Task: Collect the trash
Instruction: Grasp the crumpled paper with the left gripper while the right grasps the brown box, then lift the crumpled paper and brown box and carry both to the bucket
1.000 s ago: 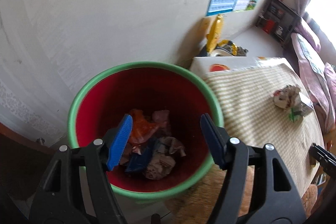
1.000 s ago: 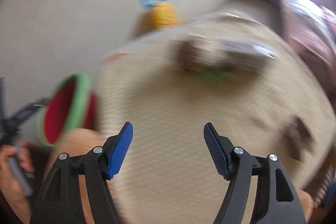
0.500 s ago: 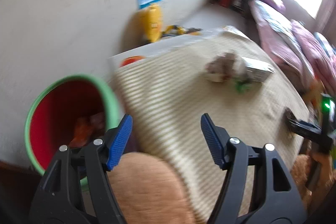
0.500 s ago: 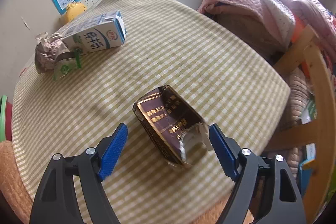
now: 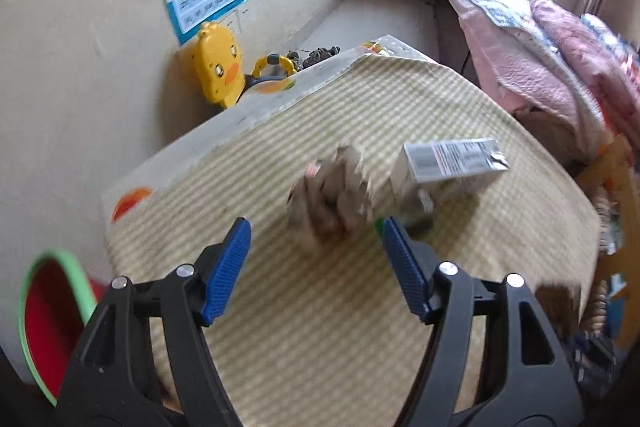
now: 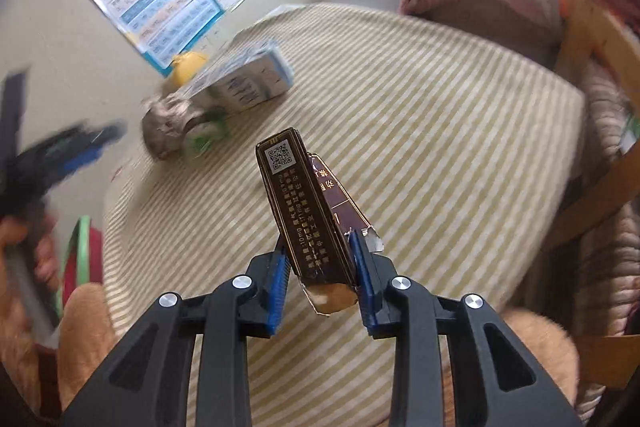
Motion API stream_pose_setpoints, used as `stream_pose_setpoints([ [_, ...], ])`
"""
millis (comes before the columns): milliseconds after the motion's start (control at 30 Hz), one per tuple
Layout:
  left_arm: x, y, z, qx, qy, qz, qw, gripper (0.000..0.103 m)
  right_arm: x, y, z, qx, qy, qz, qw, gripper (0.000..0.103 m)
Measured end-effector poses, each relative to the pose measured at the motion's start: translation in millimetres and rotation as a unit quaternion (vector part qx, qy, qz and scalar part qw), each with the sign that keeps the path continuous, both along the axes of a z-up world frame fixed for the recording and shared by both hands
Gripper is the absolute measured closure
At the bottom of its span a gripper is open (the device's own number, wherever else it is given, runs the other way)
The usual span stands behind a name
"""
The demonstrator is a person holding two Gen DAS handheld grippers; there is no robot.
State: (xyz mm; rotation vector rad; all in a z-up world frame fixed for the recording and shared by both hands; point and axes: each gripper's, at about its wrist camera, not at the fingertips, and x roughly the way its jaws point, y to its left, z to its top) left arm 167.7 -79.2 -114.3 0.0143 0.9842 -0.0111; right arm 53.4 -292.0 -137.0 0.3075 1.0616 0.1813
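Right gripper (image 6: 320, 279) jaws closing on brown cigarette box (image 6: 304, 211), left gripper (image 5: 316, 267) open and empty above checked tablecloth (image 5: 320, 327), crumpled paper (image 5: 328, 203) mid-table

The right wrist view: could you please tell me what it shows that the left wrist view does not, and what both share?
Only the right wrist view shows the dark brown box between the closing pads of the right tool.

Only the left wrist view shows the left tool sharply, open and empty, and the duck toy's face.

Both show the crumpled paper, milk carton, checked cloth and green-rimmed bin.
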Motion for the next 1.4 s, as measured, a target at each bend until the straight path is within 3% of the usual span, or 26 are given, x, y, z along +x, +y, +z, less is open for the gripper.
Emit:
stream_pose_setpoints([
  [100,25.9,-7.0,-13.8,0.0,0.019,0.004,0.9998,0.037,1.0,8.8,0.7,-0.003,-0.004,0.014,1.0,0.074],
  [200,44.4,-7.7,-32.1,0.023,0.045,0.021,0.9985,0.036,-1.7,20.8,3.4,-0.05,-0.024,0.031,0.998,0.07],
  [333,59.5,-6.4,-51.7,0.008,0.071,0.025,0.9971,0.032,-3.5,29.0,3.6,-0.06,-0.042,0.052,0.996,0.05],
  [433,65.3,-6.5,-56.4,-0.004,0.077,0.031,0.9965,0.033,-3.7,29.6,4.4,-0.051,-0.05,0.055,0.996,0.044],
  [633,61.7,-6.1,-50.3,-0.011,0.07,0.015,0.9974,0.051,-3.7,16.0,6.6,-0.028,-0.052,0.028,0.998,0.037],
  [767,43.1,8.7,-41.5,-0.033,0.067,0.012,0.9971,0.053,-2.0,10.9,4.9,-0.024,-0.041,0.018,0.999,0.036],
  [1100,-50.7,27.4,-9.0,-0.014,0.041,0.001,0.9991,0.052,2.4,13.7,-3.9,-0.041,-0.023,0.02,0.999,0.036],
  [1300,-93.1,18.9,-12.4,-0.043,0.046,0.013,0.9979,0.051,0.7,16.0,-3.6,-0.058,-0.023,0.02,0.998,0.036],
  [1400,-97.8,14.1,-19.5,-0.032,0.055,0.011,0.9979,0.051,-0.6,19.6,-3.5,-0.069,-0.025,0.022,0.997,0.036],
])
